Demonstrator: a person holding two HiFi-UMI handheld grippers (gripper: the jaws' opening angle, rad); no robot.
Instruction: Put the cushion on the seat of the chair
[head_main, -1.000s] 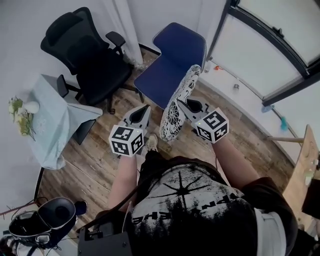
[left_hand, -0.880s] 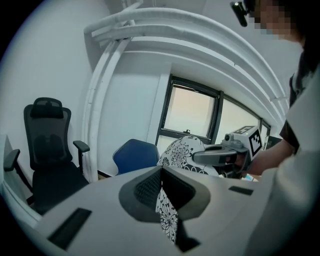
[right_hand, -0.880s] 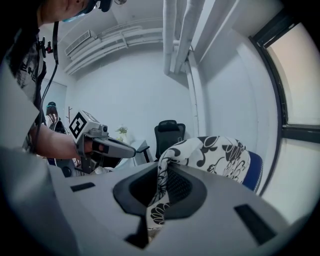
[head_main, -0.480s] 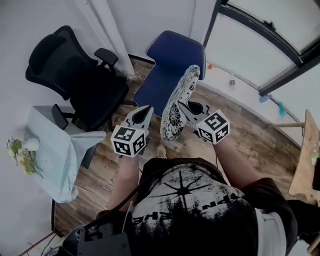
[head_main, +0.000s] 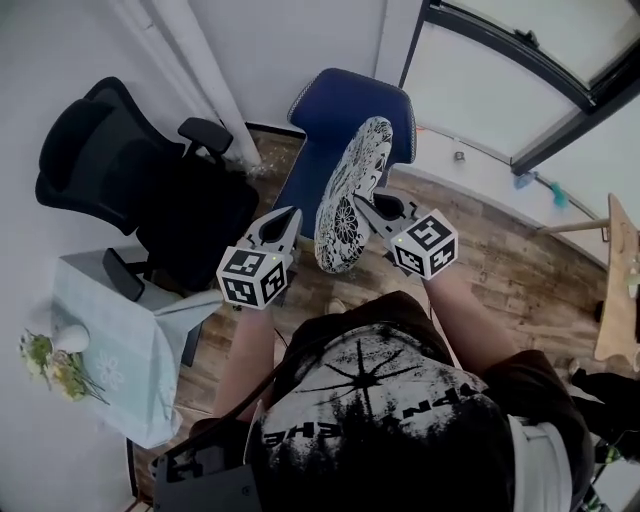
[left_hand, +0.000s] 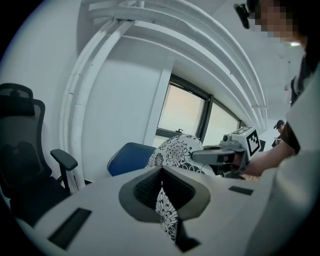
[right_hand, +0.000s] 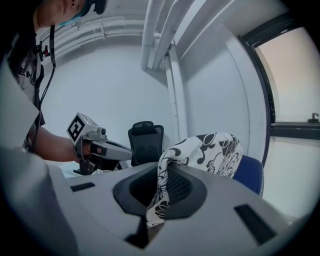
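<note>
A black-and-white flowered cushion (head_main: 350, 195) hangs on edge in the air in front of the blue chair (head_main: 345, 120). Both grippers hold it. My left gripper (head_main: 292, 220) is shut on its lower left edge, where patterned cloth (left_hand: 165, 212) is pinched between the jaws. My right gripper (head_main: 364, 206) is shut on the right edge, with a fold of cloth (right_hand: 159, 192) in its jaws. In the left gripper view the cushion (left_hand: 177, 150) partly hides the chair's blue seat (left_hand: 127, 157). In the right gripper view the chair (right_hand: 250, 175) shows behind the cushion (right_hand: 212, 147).
A black office chair (head_main: 130, 190) stands left of the blue one. Nearer, at the lower left, is a small table with a pale cloth (head_main: 120, 350) and flowers (head_main: 55, 355). White wall and pipes lie behind; a glazed door frame (head_main: 520, 70) is at the right. The floor is wood.
The person has walked toward the blue chair, carrying the cushion in both grippers. The black chair and the small table have slid down and left in the head view.
</note>
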